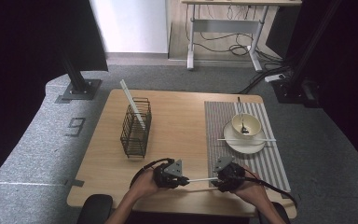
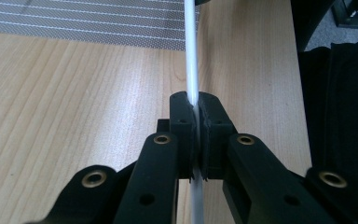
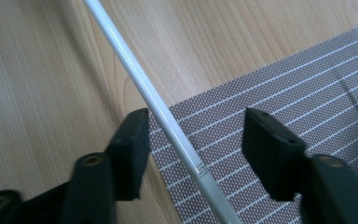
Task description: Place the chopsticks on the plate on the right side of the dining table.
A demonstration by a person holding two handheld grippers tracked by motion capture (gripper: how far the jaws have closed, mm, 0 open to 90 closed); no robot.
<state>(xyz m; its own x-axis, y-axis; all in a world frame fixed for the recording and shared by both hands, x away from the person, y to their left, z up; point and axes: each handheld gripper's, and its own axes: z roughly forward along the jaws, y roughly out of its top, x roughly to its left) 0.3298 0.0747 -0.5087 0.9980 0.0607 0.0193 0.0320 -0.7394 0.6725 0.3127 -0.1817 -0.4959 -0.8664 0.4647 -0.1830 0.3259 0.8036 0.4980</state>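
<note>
Left gripper [image 1: 185, 179]: clamped tight on a white chopstick [image 1: 200, 179]; in the left gripper view [image 2: 196, 122] the two black pads press on the stick [image 2: 190, 65] from both sides, and it runs on ahead toward the placemat [image 2: 74, 23].
Right gripper [image 1: 214, 178]: jaws apart, not gripping; in the right gripper view [image 3: 193, 140] the chopstick [image 3: 158, 109] passes slantwise between the pads, just beside the left pad and well clear of the right one.
Chopstick position: held level above the near edge of the wooden table [image 1: 177, 121], bridging the gap between the two grippers, its far end over the edge of the striped grey placemat [image 1: 249, 140].
Hands: both come in from the bottom of the high view, the left hand [image 1: 144, 184] and the right hand [image 1: 251, 189] each wrapped around its gripper.
Plate [image 1: 244, 142]: white, on the placemat, with a second white chopstick [image 1: 247, 139] lying across it.
Bowl [image 1: 246, 125]: cream, sits on the plate, a metal spoon [image 1: 240, 114] leaning in it.
Wire rack [image 1: 136, 128]: black, on the left half of the table, with a long white stick [image 1: 133, 105] leaning in it.
</note>
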